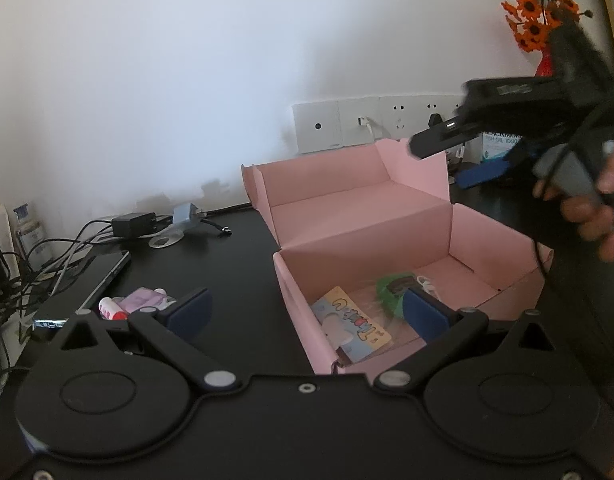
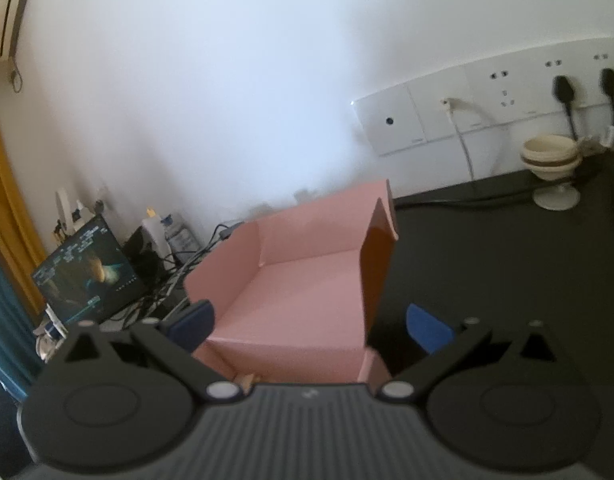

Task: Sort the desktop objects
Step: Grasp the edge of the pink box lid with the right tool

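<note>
An open pink cardboard box (image 1: 387, 236) stands on the black desk. Inside lie a colourful card (image 1: 349, 322), a green packet (image 1: 393, 290) and a small white item (image 1: 427, 284). My left gripper (image 1: 307, 312) hovers open at the box's near left corner, its fingers astride the left wall with nothing held. A red-and-white tube and a purple packet (image 1: 137, 302) lie on the desk beside its left finger. My right gripper (image 1: 439, 164), held by a hand, hangs over the box's raised lid. In the right wrist view that gripper (image 2: 311, 324) is open and empty above the lid (image 2: 303, 280), with the lid's side flap (image 2: 379, 268) between its fingers.
A laptop (image 1: 107, 276), a charger (image 1: 133, 224) and tangled cables crowd the left of the desk. Wall sockets (image 1: 347, 128) run behind the box. Orange flowers (image 1: 539, 20) stand at the back right. A lit screen (image 2: 87, 268) stands far left and a cream footed cup (image 2: 551, 168) by the sockets.
</note>
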Demonstrator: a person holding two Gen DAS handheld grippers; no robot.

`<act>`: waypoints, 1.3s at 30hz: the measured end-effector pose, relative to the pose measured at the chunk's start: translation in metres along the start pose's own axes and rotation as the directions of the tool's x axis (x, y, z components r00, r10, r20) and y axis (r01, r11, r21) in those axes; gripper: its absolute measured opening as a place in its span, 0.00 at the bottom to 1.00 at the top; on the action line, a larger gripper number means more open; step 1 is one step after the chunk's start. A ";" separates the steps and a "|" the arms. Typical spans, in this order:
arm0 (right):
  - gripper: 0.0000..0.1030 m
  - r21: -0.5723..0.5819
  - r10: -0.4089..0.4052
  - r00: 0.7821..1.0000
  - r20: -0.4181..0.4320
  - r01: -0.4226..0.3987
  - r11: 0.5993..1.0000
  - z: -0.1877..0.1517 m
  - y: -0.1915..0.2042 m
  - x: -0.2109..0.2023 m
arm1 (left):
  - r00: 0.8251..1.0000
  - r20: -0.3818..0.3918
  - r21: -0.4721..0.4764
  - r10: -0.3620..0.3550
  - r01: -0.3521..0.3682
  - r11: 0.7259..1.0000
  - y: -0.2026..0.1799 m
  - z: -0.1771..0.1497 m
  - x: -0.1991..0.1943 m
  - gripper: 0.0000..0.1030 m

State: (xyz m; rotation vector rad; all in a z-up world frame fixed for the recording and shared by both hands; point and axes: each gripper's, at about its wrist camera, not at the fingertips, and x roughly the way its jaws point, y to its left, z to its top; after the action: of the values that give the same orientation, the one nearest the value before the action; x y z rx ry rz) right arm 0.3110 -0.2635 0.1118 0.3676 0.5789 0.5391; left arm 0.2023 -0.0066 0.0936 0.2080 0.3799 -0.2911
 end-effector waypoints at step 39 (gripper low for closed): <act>0.99 0.145 0.286 0.955 -0.076 -0.273 0.951 0.009 -0.039 0.041 | 1.000 -0.028 0.018 -0.002 0.002 1.000 0.005 0.000 0.010 1.00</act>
State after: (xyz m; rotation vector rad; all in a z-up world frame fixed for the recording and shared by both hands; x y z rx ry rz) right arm 0.3603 -0.2729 0.0832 0.5584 0.6623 0.7968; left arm 0.2126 -0.0043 0.0910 0.2298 0.4050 -0.2938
